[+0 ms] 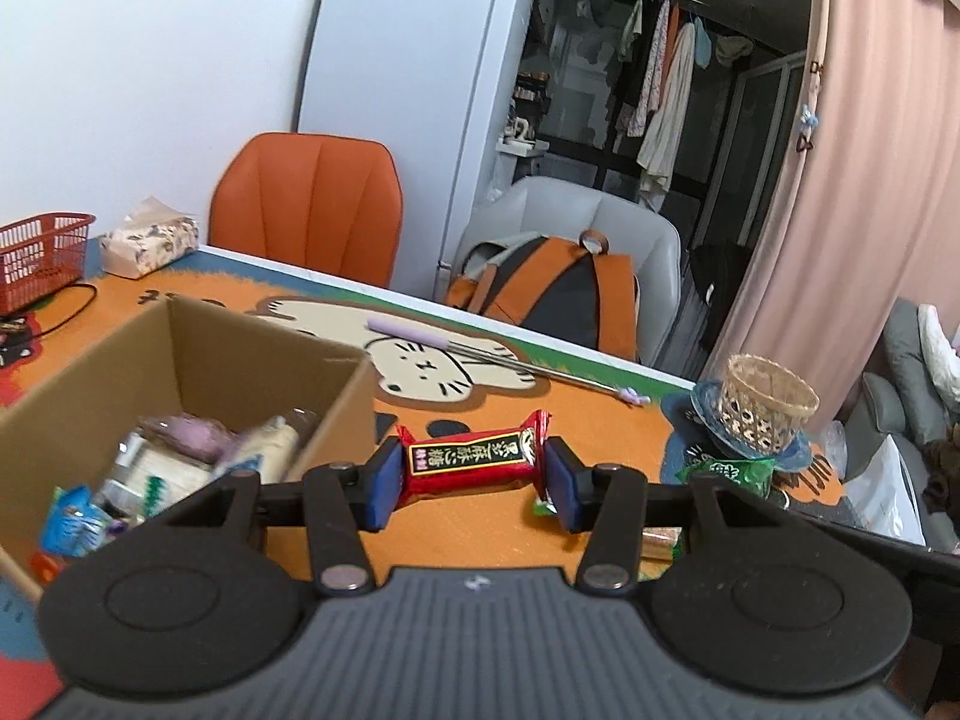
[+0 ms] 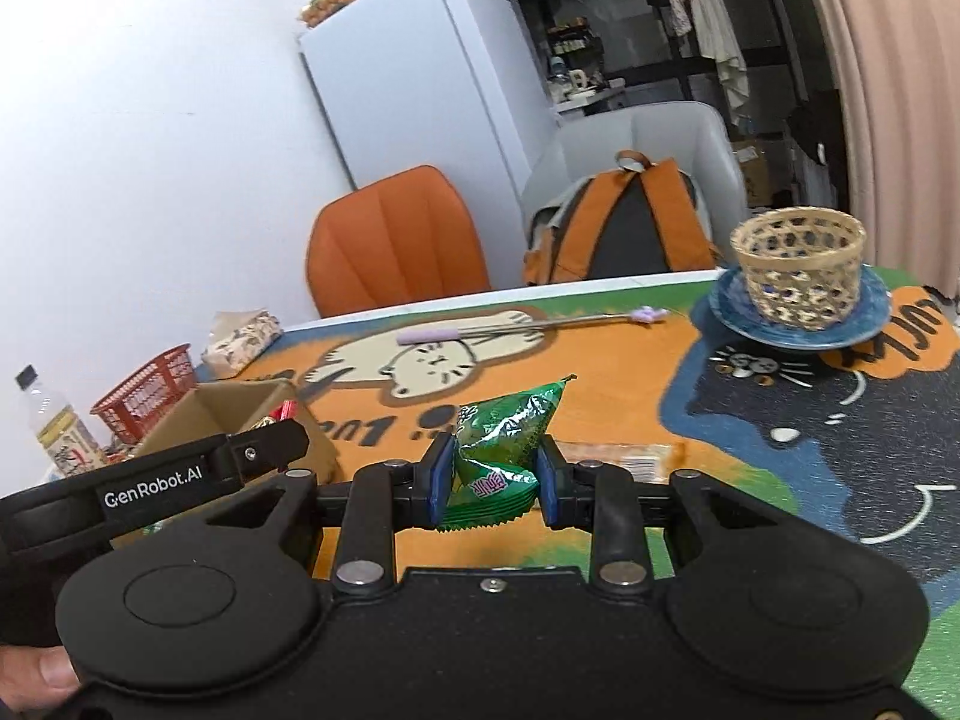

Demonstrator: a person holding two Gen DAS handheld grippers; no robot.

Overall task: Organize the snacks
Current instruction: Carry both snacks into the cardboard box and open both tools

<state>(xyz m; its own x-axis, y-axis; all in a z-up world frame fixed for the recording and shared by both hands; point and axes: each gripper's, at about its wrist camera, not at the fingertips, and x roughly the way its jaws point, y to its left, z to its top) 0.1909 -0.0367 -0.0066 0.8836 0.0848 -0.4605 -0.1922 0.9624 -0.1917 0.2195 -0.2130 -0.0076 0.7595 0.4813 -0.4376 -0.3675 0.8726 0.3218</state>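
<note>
Left tool (image 1: 474, 477) grips a red bar (image 1: 471, 462), right tool (image 2: 492, 483) a green packet (image 2: 501, 450); next, drop both into the box (image 1: 198, 360) at left.

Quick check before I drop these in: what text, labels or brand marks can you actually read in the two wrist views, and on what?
"GenRobot.AI": white letters on the left gripper, seen in the right wrist view.
"黑糖" with more gold characters, seen sideways: red snack bar in the left gripper.
Pink label, upside down, not legible: green snack packet in the right gripper.
Bottle label: too blurred.
Tablecloth lettering: partial, unreadable.
</note>
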